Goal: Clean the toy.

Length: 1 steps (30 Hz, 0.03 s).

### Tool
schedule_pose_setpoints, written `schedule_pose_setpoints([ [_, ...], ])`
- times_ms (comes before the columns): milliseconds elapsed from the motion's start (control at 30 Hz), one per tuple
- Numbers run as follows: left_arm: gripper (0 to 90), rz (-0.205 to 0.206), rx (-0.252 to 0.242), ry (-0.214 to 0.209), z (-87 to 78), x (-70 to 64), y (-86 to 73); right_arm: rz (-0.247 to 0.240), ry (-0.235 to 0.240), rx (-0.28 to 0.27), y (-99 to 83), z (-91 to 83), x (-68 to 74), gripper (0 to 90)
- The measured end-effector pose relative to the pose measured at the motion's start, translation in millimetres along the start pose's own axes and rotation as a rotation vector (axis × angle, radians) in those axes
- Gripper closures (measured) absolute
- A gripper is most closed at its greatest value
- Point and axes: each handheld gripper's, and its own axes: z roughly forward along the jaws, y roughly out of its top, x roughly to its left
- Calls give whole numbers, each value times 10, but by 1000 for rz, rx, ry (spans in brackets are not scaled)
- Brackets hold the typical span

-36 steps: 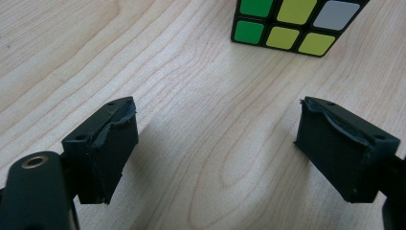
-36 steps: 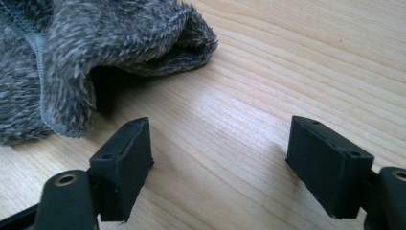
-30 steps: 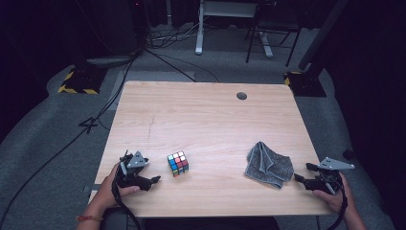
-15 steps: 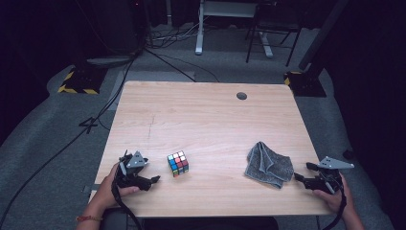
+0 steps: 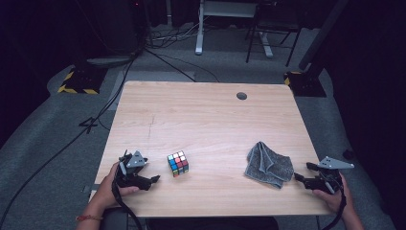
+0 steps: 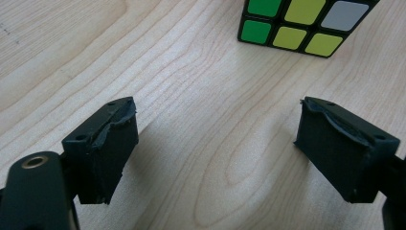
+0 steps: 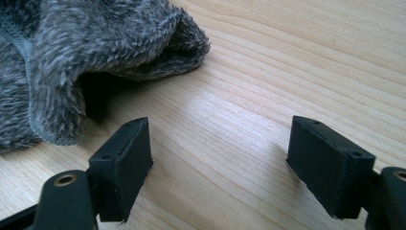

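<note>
dark room, grey carpet floor (image 5: 48, 143)

No readable text, label, brand, number or sign stands on anything in these views.

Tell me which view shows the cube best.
The high view: the whole cube sits on the table, apart from the open left gripper. The left gripper view catches just its lower rows, green, yellow and white, at the top edge. The right gripper view faces the cloth.

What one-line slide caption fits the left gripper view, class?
Open left claw hovers over the wooden table, facing a colourful puzzle cube just ahead.
</note>
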Motion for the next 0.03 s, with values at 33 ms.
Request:
schedule_pose_setpoints([
  [33,147,-2,0,0,0,-1,-1,0,0,0,0,0,-1,231],
])
